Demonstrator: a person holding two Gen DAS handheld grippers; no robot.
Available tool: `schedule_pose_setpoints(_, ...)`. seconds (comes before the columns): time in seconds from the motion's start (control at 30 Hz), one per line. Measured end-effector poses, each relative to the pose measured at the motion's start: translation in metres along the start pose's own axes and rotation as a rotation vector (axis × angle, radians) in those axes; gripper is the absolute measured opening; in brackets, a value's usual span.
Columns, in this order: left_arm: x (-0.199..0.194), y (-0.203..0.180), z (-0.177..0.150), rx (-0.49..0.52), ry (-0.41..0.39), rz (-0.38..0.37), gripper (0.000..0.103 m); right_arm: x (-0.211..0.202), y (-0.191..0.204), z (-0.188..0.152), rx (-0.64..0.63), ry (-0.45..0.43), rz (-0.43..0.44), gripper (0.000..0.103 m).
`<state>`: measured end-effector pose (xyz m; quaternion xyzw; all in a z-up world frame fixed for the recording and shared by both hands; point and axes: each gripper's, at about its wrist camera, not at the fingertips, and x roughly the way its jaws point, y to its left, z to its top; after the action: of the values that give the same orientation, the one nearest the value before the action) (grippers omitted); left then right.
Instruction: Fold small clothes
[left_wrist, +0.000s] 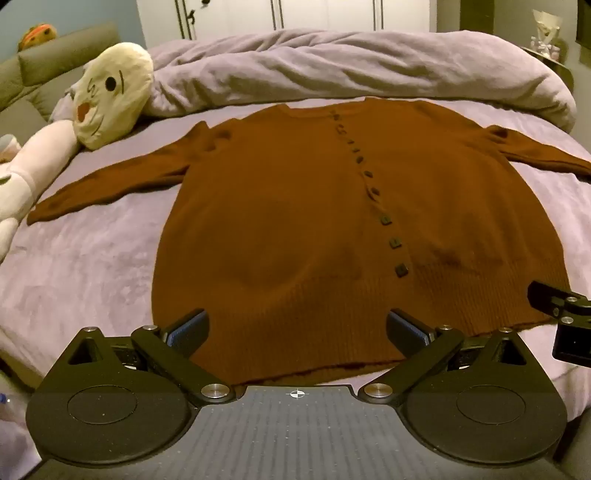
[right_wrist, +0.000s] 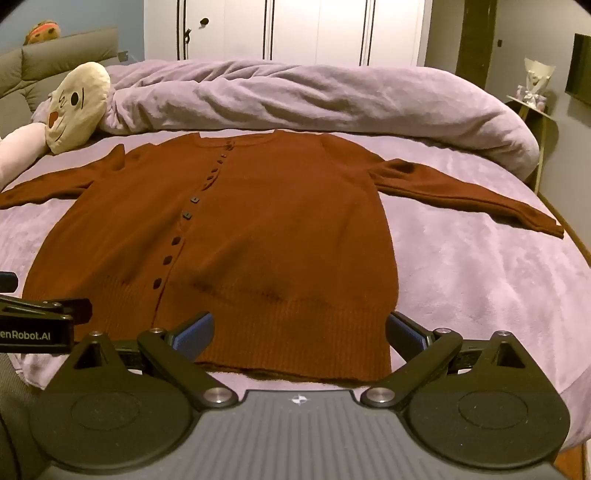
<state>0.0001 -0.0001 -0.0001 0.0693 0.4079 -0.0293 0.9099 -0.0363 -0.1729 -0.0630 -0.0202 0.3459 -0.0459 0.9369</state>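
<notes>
Here, the cardigan (left_wrist: 295, 221) lies spread flat on the bed (left_wrist: 92, 266), hem just ahead of both wide-open, empty grippers, left gripper (left_wrist: 297, 328) and right gripper (right_wrist: 299, 330); folding appears unstarted, likely calling for a sleeve or hem grasp.

A bed (left_wrist: 96, 266) covered in a lilac plush sheet carries everything. Flat at its centre lies a brown buttoned cardigan (left_wrist: 295, 221), front up, hem at 6 o'clock and neckline at 12, one sleeve spread toward 9 o'clock and the other toward 3. Along the far side, from 11 round to 2 o'clock, a rolled lilac duvet (left_wrist: 332, 66) rests on the sheet. At 10 o'clock a cream plush toy (left_wrist: 110, 92) lies against the duvet's end, its pale pink body reaching toward 9 o'clock.
</notes>
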Motion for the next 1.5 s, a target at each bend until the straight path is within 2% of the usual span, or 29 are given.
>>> schedule_pose_setpoints(1.5, 0.0078, 0.0036, -0.0007, -0.018, 0.033, -0.002, 0.103, -0.0013, 0.0033, 0.0042, -0.013, -0.012, -0.003, 0.099)
